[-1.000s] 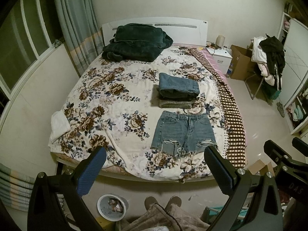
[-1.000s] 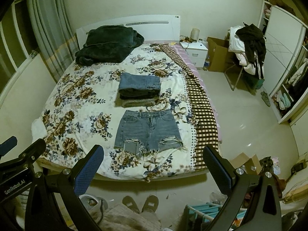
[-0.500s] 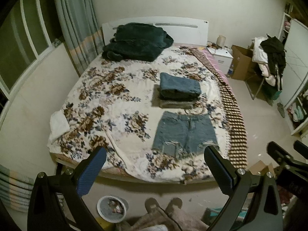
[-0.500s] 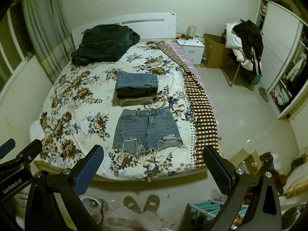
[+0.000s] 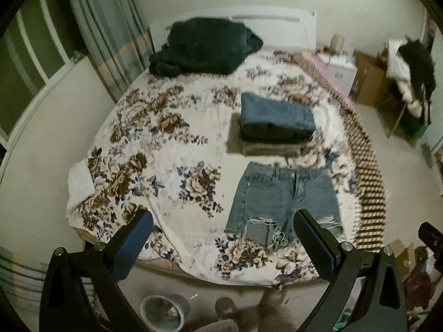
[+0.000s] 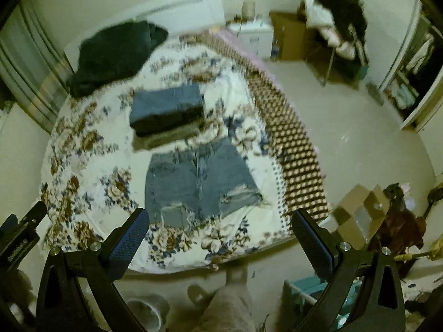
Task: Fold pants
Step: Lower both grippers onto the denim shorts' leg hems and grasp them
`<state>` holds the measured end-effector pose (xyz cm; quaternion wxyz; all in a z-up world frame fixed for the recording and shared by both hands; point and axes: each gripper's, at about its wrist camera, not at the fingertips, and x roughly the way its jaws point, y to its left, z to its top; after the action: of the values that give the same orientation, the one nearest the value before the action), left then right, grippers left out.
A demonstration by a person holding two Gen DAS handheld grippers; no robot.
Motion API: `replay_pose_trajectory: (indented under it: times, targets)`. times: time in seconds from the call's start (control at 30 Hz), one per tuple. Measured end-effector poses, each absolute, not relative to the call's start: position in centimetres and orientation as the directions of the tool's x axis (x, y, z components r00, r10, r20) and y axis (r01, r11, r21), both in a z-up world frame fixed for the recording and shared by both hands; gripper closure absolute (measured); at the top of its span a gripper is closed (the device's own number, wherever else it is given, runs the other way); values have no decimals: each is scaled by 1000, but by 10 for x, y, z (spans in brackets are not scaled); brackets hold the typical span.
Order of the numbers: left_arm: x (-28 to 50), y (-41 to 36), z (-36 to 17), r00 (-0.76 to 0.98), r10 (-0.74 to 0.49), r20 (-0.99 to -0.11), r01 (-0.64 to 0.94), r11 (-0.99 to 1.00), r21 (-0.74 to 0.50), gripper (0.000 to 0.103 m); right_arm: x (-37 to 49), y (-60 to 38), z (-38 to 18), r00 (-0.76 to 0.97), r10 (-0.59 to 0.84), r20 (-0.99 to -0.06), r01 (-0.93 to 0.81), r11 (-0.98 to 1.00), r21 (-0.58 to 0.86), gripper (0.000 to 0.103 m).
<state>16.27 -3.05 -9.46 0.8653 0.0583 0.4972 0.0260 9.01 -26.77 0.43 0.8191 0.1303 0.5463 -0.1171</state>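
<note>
Light blue ripped denim shorts (image 5: 282, 199) lie flat and unfolded on the floral bedspread (image 5: 155, 149) near the foot of the bed; they also show in the right wrist view (image 6: 193, 185). A stack of folded jeans (image 5: 277, 121) sits just behind them, also seen from the right (image 6: 166, 110). My left gripper (image 5: 221, 235) is open and empty, held above the foot of the bed. My right gripper (image 6: 220, 235) is open and empty, likewise short of the shorts.
A dark green blanket (image 5: 205, 49) lies by the headboard. A checkered cover edge (image 6: 293, 155) runs along the bed's right side. Cardboard boxes (image 6: 357, 213) and a clothes-laden chair (image 6: 337, 27) stand on the floor at right. A bin (image 5: 163, 310) sits by the person's feet.
Both grippers have moved forward and lower toward the bed; the shorts look larger. The right view has tilted and swung to the right. Nothing was grasped.
</note>
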Motion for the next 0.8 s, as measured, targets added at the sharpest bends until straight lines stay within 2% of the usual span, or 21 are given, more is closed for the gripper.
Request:
replay_pose_trajectory:
  times: [0.13, 0.33, 0.43, 0.5, 0.57, 0.67, 0.8]
  targets:
    - [189, -71, -146, 487, 174, -856, 12, 979, 206, 0, 139, -308, -66, 296, 31, -955, 326, 936, 132, 0]
    - [233, -145, -247, 373, 238, -897, -25, 969, 247, 0, 248, -381, -187, 179, 123, -976, 250, 954, 166, 1]
    - [249, -186, -313, 292, 263, -920, -62, 965, 256, 0, 300, -411, -245, 121, 131, -984, 197, 968, 153, 8]
    - [255, -208, -352, 247, 266, -932, -65, 964, 258, 0, 338, -431, -293, 66, 140, -988, 163, 975, 149, 22]
    - [261, -234, -397, 215, 288, -933, -46, 958, 285, 0, 360, -445, -330, 28, 157, -987, 137, 978, 159, 27]
    - [266, -263, -456, 168, 313, -935, -16, 949, 315, 0, 393, -455, -392, -30, 163, -986, 84, 983, 161, 27]
    - [266, -284, -503, 79, 263, -961, -26, 965, 262, 2, 421, -453, -457, -113, 185, -976, 54, 982, 180, 27]
